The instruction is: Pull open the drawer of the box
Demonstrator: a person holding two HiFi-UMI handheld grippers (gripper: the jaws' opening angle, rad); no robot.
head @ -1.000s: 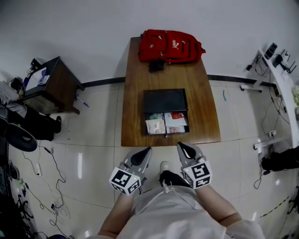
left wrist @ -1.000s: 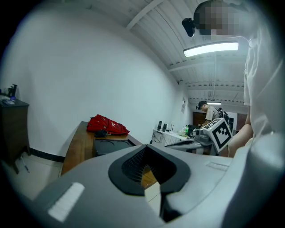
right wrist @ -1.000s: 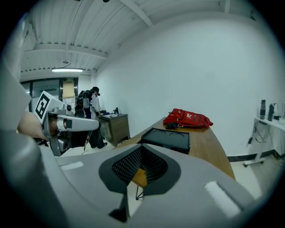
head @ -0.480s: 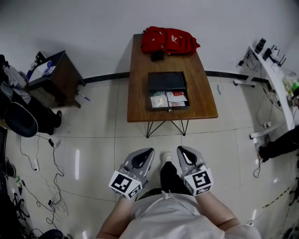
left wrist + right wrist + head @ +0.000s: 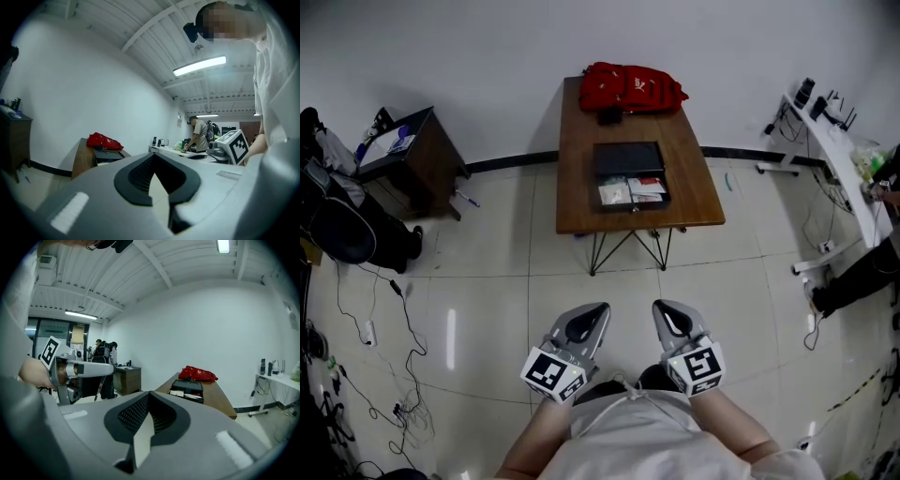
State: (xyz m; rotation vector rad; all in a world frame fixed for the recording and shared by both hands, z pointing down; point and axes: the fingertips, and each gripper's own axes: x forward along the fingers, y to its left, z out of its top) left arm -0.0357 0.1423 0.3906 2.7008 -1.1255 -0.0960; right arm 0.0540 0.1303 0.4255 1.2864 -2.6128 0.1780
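The black box lies on the wooden table, far ahead of me. Its drawer stands pulled out toward me, with papers and packets showing inside. Both grippers hang close to my body, well short of the table. My left gripper has its jaws together and holds nothing. My right gripper is shut and empty too. In the left gripper view the box is small beyond the left gripper. The right gripper view has the box past the right gripper.
A red backpack lies at the table's far end against the wall. A dark side cabinet and a black chair stand at the left, with cables on the tiled floor. A white desk is at the right.
The table and box have drawn farther away as I stepped back from them. The grippers kept their place near my body, both still shut. The drawer stays open.
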